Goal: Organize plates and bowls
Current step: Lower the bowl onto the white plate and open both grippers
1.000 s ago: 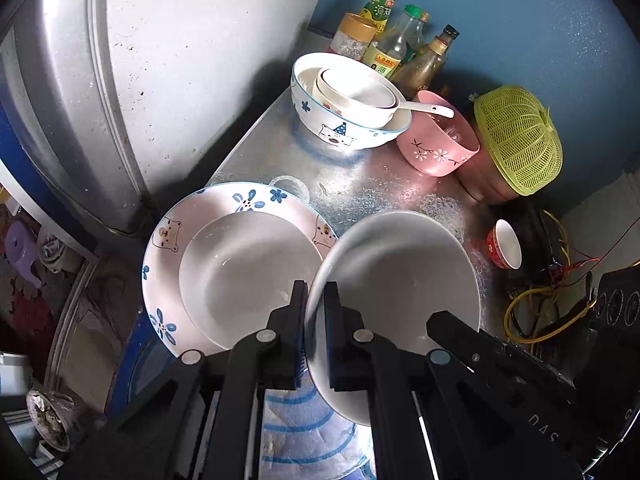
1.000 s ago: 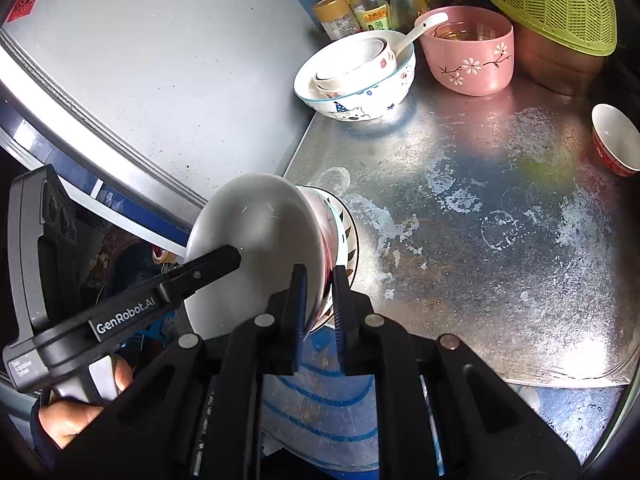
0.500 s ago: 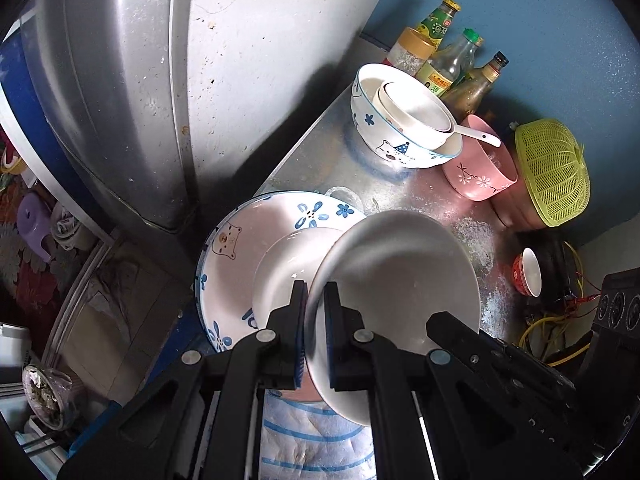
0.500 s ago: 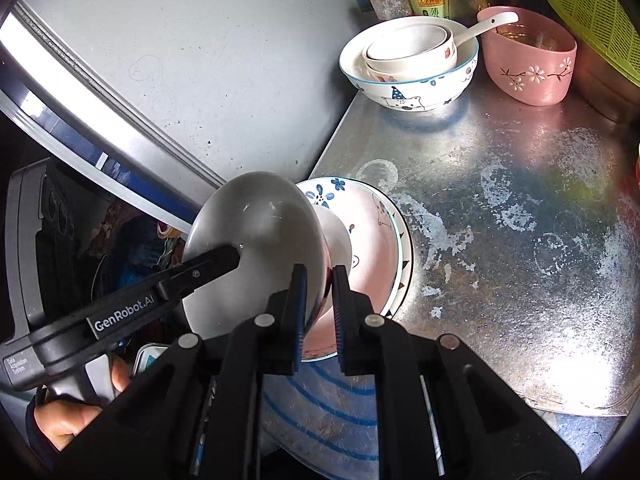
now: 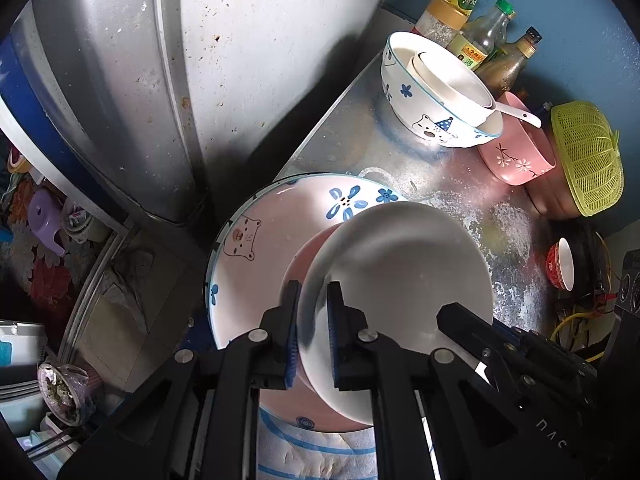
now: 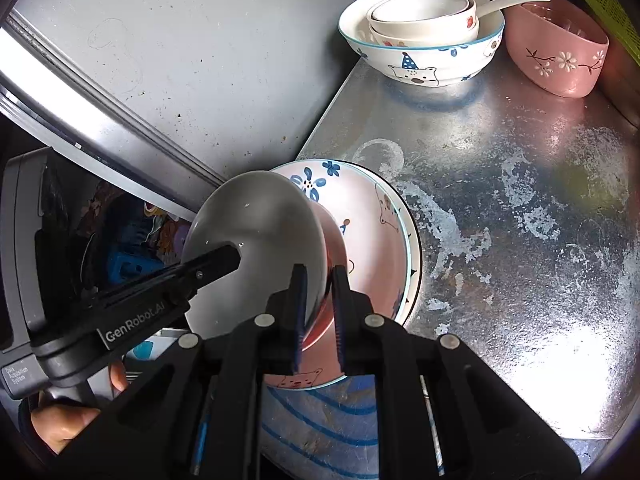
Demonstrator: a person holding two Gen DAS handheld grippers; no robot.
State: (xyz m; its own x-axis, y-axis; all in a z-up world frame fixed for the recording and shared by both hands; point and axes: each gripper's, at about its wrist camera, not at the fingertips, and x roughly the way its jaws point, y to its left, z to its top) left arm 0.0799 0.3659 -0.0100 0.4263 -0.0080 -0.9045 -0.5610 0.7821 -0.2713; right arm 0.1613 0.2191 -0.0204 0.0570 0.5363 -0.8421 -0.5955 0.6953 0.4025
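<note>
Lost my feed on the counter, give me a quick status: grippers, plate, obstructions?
Left gripper and right gripper both clamped on the white plate rim. Plate tilted over the pink bear plate. Nothing in between.

i read this as a lived-in home kitchen: scuffed metal counter [image 6: 520, 208], sauce bottles [image 5: 476, 36] at one o'clock against a blue wall [image 5: 568, 20], stacked bowls [image 6: 420, 32], yellow-green strainer [image 5: 584, 156], fridge-like grey cabinet [image 5: 120, 80] at ten o'clock.

Glossy glazed white plate [image 5: 404, 268] over a glossy painted plate [image 5: 256, 256]; beside it, the metal counter [image 6: 520, 184] looks scuffed and blotchy (shiny where light hits).
</note>
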